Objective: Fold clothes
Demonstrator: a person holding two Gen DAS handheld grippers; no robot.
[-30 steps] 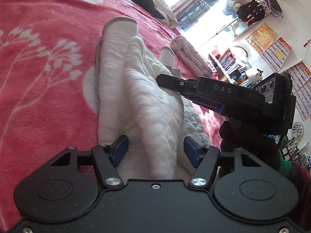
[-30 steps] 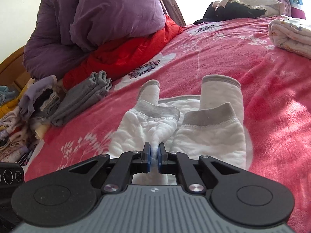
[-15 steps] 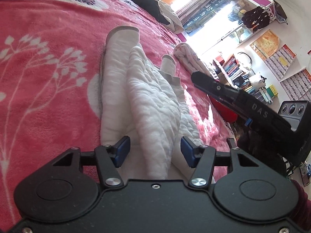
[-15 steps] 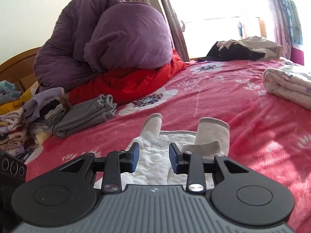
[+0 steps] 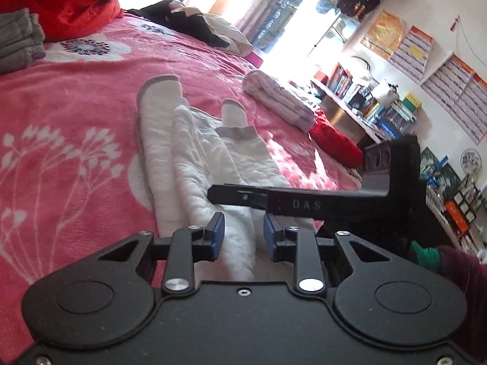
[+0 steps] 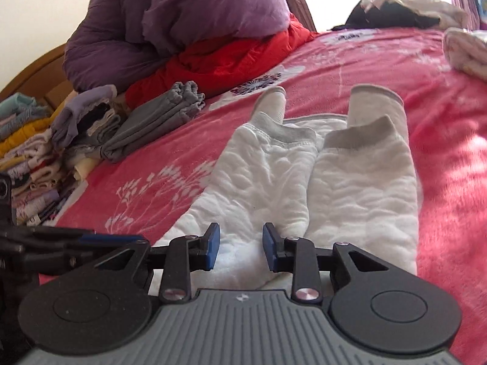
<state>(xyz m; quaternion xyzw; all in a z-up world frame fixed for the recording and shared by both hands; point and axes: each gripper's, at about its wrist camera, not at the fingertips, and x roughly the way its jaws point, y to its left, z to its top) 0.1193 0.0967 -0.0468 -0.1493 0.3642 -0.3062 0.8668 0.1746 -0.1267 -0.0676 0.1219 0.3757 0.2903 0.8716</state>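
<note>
The bed (image 6: 350, 70), spread with a pink flowered blanket, carries a purple duvet (image 6: 182, 9) at its head, a stack of folded clothes (image 6: 39, 152) along one edge, and in the middle the white quilted garment (image 6: 304, 182) being folded. It lies flat with both sleeves laid inward over the body, grey cuffs pointing up the bed and nearly meeting.

The next fold probably takes the near hem up toward the collar. To do it well, each gripper should pinch the hem at matching points either side of the centre line, lift together just clear of the blanket, and carry evenly so the tucked sleeves do not slide out.

The left gripper (image 5: 242, 234) is closing, a raised ridge of the white fabric between its blue pads; whether they press it yet is hard to tell from this angle. The right gripper (image 6: 240, 243) is also closing, its pads a modest gap apart just over the near hem, gripping nothing that I can see.
</note>
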